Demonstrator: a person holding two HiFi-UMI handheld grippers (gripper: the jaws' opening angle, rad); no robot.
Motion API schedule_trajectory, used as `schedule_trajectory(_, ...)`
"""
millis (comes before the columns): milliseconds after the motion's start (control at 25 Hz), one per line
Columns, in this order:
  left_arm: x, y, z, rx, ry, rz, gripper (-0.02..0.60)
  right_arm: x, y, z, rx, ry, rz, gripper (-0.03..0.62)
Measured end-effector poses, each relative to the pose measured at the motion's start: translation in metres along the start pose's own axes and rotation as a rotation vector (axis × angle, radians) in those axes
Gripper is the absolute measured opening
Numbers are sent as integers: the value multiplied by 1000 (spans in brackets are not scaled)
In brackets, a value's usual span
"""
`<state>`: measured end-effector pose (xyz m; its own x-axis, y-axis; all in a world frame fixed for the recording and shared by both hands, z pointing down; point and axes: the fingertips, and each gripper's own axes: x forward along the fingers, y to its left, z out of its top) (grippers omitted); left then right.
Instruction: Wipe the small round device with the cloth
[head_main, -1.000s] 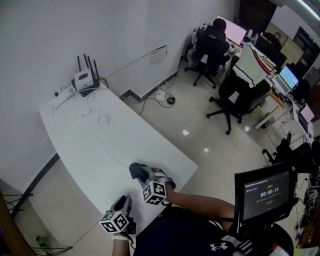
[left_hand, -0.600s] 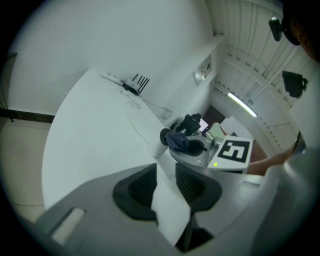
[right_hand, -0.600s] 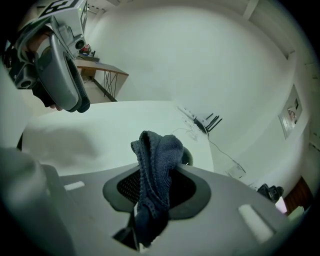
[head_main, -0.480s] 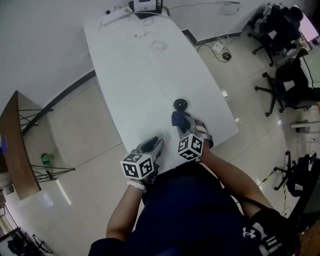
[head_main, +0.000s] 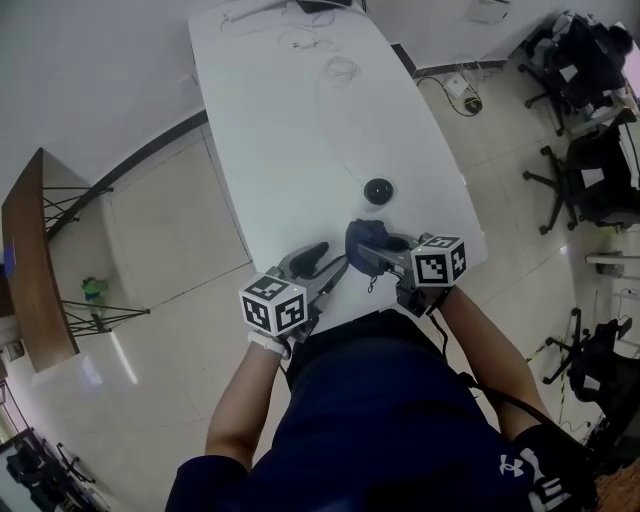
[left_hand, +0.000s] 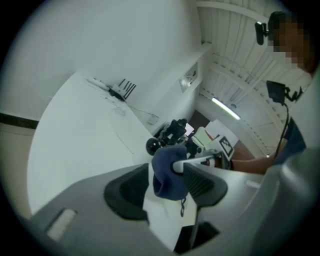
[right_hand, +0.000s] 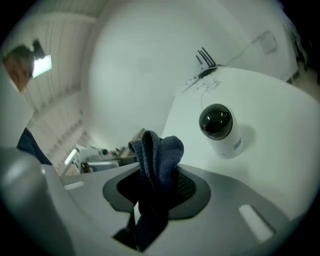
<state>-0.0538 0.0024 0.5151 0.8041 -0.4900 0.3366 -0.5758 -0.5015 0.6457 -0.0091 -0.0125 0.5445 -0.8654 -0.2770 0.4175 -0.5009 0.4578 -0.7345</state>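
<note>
**Cloth held just short of the device**

Head view: the small round device (head_main: 378, 190) stands on the white table (head_main: 290, 120), near the edge where the person stands. The dark blue cloth (head_main: 362, 237) is bunched just on the near side of it, apart from it. The right claw (head_main: 374, 256) reaches in from the right, clamped on the cloth. The left claw (head_main: 335, 268) lies beside it at the table edge, pointing towards the same bundle.

Left gripper view: the left claw (left_hand: 162, 187) has just been opening and its pads stand wide apart. The cloth (left_hand: 167, 170) hangs in the gap between them, carried on the tip of the right claw (left_hand: 192, 161); the pads do not press on it. Beyond it the device (left_hand: 153, 145) shows as a dark ball.

Right gripper view: the right claw (right_hand: 155, 187) is closed on the cloth (right_hand: 156, 155), whose folds stick up above the pads. The device (right_hand: 219, 127), with a white body and a glossy black face, stands clear of the cloth on the table (right_hand: 280, 130). A router (right_hand: 205, 67) sits at the far end.
</note>
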Motion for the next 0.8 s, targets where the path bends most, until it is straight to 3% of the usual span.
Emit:
schedule_trajectory(160, 11, -26, 20, 69, 10, -140, 300, -33, 29, 40, 127, -141, 229, 118)
schedule_trajectory(400, 26, -82, 38, 83, 34, -421, 306, -60, 63, 59, 75, -174, 441, 164)
schedule_trajectory(480, 32, -89, 38, 112, 40, -434, 277, -63, 74, 58, 57, -162, 481, 185)
schedule_trajectory(560, 37, -88, 37, 126, 33, -410, 210, -64, 77, 57, 48, -158, 478, 213)
schedule_trajectory(680, 36, -79, 36, 86, -1, -378, 145, -68, 66, 61, 56, -200, 413, 239)
schedule_trajectory(800, 27, -63, 46, 20, -80, -333, 122, -83, 48, 71, 87, -294, 331, 241)
